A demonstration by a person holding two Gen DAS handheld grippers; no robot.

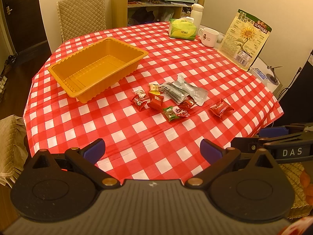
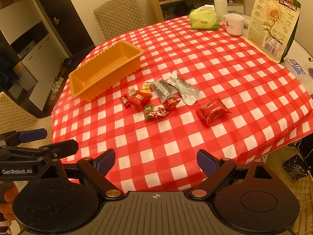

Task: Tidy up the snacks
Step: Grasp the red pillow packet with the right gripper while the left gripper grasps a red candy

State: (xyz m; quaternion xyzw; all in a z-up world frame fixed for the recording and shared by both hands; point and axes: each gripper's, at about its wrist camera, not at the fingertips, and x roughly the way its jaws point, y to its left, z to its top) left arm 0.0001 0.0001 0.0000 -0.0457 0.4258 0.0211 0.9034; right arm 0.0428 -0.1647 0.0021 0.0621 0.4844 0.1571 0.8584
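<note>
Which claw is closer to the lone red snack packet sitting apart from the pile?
Right, as far as I can judge. The right claw hovers open, with the red snack packet just ahead and slightly right; the left claw, also open, sits further left.

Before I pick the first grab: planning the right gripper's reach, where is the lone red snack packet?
The lone red packet lies on the checkered tablecloth, apart to the right of the snack cluster, nearest the silver pouch, far from the orange tray.
</note>
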